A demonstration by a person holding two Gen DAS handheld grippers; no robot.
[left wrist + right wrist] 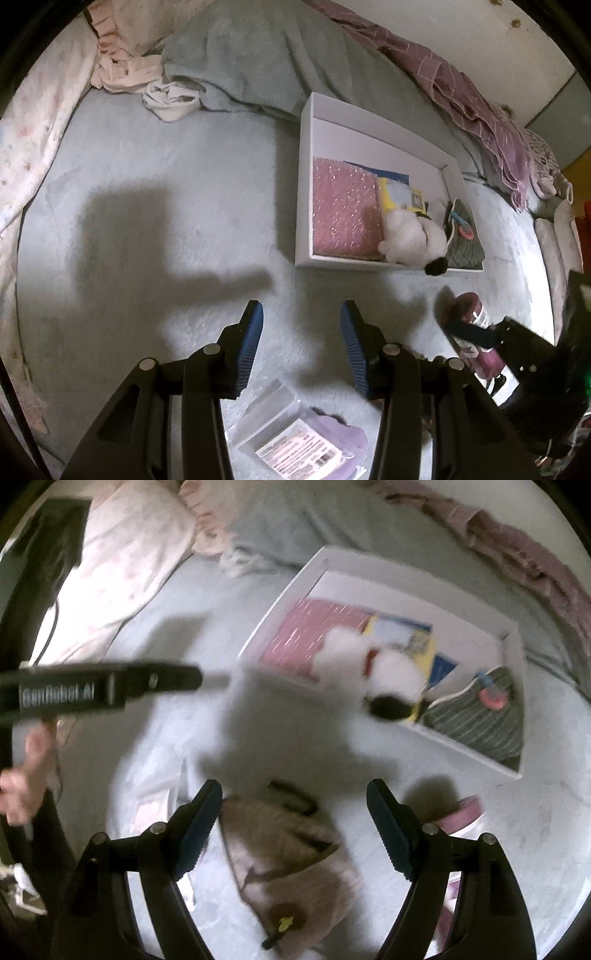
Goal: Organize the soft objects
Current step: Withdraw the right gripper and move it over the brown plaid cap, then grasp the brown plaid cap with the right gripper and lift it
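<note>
A white box [306,177] lies on the grey bed cover. It holds a pink glittery pouch [345,210], a white plush dog [410,236] with a black nose over the front rim, and a grey striped cloth [465,247]. The box [266,635] and the plush dog [373,664] also show in the right wrist view. My left gripper [302,314] is open and empty above the cover, near a clear packet [291,439]. My right gripper [294,788] is open and empty above a beige soft pouch [291,860]. The right gripper's body [524,354] shows in the left wrist view.
A dark red bottle [476,332] lies right of the left gripper. A grey blanket [277,59], a purple checked cloth [476,96] and a pink frilled pillow [122,44] lie at the back. A pink item [461,814] lies near the right gripper.
</note>
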